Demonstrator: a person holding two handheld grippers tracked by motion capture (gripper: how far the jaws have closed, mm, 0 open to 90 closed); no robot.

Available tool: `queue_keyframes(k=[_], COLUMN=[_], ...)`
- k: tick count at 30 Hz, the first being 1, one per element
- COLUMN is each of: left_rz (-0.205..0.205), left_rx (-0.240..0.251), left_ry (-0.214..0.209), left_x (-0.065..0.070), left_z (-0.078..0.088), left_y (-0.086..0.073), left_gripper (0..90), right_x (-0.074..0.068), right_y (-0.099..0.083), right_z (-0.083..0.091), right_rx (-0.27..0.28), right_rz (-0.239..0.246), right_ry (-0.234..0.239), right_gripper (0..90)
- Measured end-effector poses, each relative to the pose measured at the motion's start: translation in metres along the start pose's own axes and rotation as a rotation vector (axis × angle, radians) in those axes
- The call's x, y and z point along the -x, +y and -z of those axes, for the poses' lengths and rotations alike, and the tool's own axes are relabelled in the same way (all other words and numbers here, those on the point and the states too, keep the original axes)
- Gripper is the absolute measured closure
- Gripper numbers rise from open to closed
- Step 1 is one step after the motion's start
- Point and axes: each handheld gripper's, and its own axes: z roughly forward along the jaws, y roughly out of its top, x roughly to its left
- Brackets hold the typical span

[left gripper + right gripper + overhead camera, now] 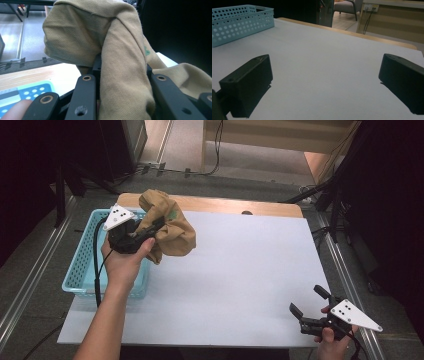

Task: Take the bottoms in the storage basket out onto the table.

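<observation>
Left gripper (150, 232): held in the person's left hand (122, 262) at approx. 10 o'clock on the table, above the near-right corner of the basket. Jaws closed tight on a tan cloth (167, 227); in the left gripper view the fabric (120, 65) is bunched between the two black jaws and drapes over both, w/ a fold rising above and another falling to the right. A small green mark shows on the cloth in both views. Cloth is lifted clear of the table surface; bulk hangs to the 3 o'clock side of the gripper, over the white sheet, just beside the basket rim. Whether any part brushes the basket: cannot tell.

Basket (80, 270): light blue, perforated walls, sits at the table's 9 o'clock edge. Seen also in the right gripper view (239, 22) at approx. 10 o'clock, well apart from that gripper.

Right gripper (312, 312): held in the right hand (332, 342) at approx. 4–5 o'clock on the table, near the near-right corner of the white sheet (240, 280). Jaws stand wide apart, nothing between them; right gripper view confirms bare white surface in the gap. Gripper points toward approx. 10 o'clock, low over the table.

Wooden table edge (225, 205) visible along the far side at 12 o'clock, beyond the sheet.
</observation>
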Motion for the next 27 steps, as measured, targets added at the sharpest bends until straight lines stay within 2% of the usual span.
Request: queue_keyframes(k=[11,27], left_rz=[-0.013,-0.002], left_rx=[-0.001,0.002], left_ry=[-0.026,-0.077], left_x=[0.011,0.030], left_z=[-0.007,-0.022], left_y=[-0.002,-0.010], left_gripper=[68.5,68.5], right_x=[0.000,0.000], right_y=[0.000,0.000], right_z=[0.000,0.000], right_rx=[0.000,0.000], right_rz=[-0.001,0.001], right_ry=[0.000,0.000], right_gripper=[0.0,0.0])
